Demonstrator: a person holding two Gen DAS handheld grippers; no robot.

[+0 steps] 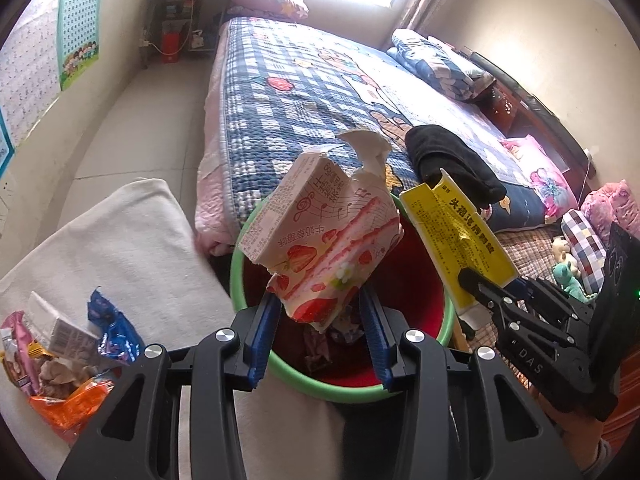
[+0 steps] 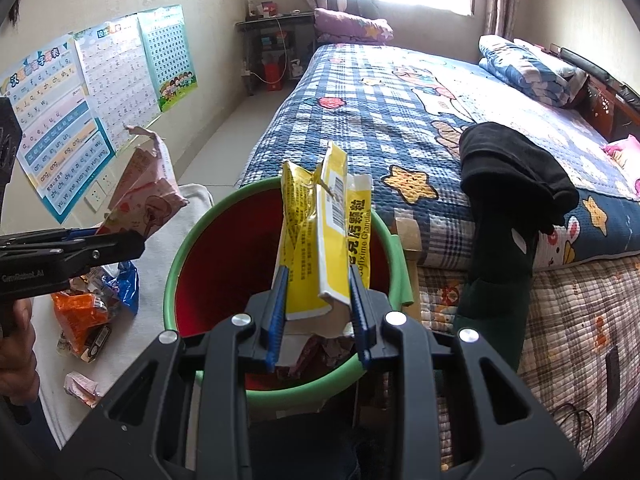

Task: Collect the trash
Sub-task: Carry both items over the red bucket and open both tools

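We hold 2 pieces of trash above the round bin with the green rim and red inside (image 1: 448, 322), which stands on the floor just beside the bed with the blue checked quilt (image 1: 304, 92). Our left gripper (image 1: 320, 312) is clamped on the torn pink strawberry-print carton (image 1: 320, 232), whose lower end sits between the 2 blue finger pads (image 1: 266, 332) and whose ragged upper end tilts up over the bin's mouth. Our right gripper (image 2: 320, 304) is closed on the crumpled yellow medicine box (image 2: 320, 240), standing nearly upright between its pads (image 2: 362, 312) over the red interior. Dark wrappers already lie at the bottom of the bin. To the left of the bin, on the white cloth (image 1: 120, 248), a pile of loose wrappers (image 1: 64, 352) in orange, blue and pink remains, with 1 small crumpled wrapper (image 2: 82, 388) lying apart from it. A black garment (image 2: 516, 176) hangs over the edge of the bed, near the bin.
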